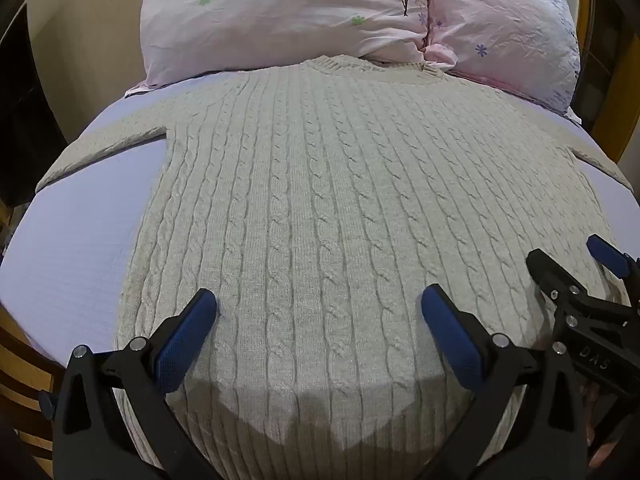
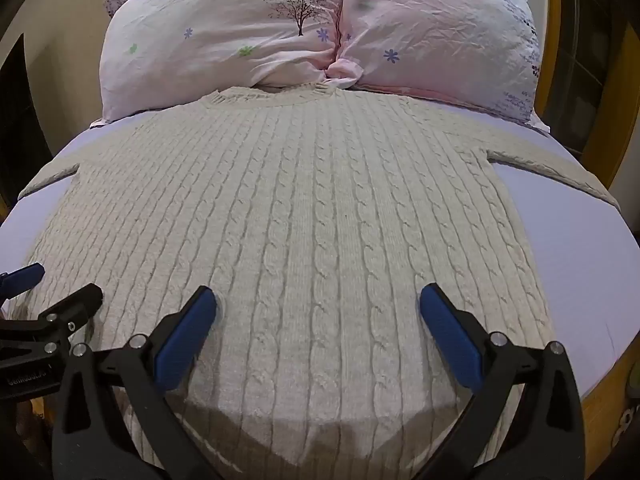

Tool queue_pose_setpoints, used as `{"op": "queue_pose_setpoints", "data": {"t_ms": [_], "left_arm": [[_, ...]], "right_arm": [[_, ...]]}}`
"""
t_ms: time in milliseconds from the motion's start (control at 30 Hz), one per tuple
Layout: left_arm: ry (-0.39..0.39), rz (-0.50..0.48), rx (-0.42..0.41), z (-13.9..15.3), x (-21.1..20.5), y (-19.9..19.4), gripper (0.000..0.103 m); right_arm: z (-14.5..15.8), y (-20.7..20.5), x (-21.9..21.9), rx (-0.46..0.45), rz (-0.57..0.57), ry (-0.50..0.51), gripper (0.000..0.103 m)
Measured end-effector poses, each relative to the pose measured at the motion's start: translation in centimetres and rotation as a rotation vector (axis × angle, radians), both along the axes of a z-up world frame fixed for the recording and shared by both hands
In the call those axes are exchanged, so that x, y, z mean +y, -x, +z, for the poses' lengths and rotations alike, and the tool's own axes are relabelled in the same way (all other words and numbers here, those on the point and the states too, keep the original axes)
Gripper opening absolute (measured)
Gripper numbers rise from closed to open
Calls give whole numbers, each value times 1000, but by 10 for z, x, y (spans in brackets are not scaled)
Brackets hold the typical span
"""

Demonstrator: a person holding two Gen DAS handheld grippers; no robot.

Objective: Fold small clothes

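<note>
A cream cable-knit sweater [image 1: 320,184] lies flat on the bed, collar toward the pillows and both sleeves spread out to the sides; it also shows in the right wrist view [image 2: 304,216]. My left gripper [image 1: 319,312] is open and empty, hovering over the lower part of the sweater near its hem. My right gripper [image 2: 318,312] is open and empty over the hem as well. The right gripper shows at the right edge of the left wrist view [image 1: 576,264], and the left gripper at the left edge of the right wrist view [image 2: 52,288].
The lavender bedsheet [image 1: 80,248] shows on both sides of the sweater [image 2: 592,248]. Two pink floral pillows [image 1: 288,20] [image 2: 440,36] lie just beyond the collar. A wooden bed frame [image 2: 612,384] runs along the edges.
</note>
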State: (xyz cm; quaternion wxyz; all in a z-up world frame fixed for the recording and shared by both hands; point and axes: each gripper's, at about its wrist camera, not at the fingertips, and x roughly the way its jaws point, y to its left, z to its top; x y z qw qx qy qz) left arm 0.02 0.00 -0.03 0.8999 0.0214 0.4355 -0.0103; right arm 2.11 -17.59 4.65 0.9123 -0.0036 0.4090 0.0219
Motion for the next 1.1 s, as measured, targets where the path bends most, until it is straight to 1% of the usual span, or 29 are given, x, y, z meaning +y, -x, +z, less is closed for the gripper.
{"op": "queue_pose_setpoints", "data": {"t_ms": [1100], "left_arm": [[0, 0, -10, 0, 0, 0, 102]], "right_arm": [[0, 1, -1, -3, 0, 0, 101]]}}
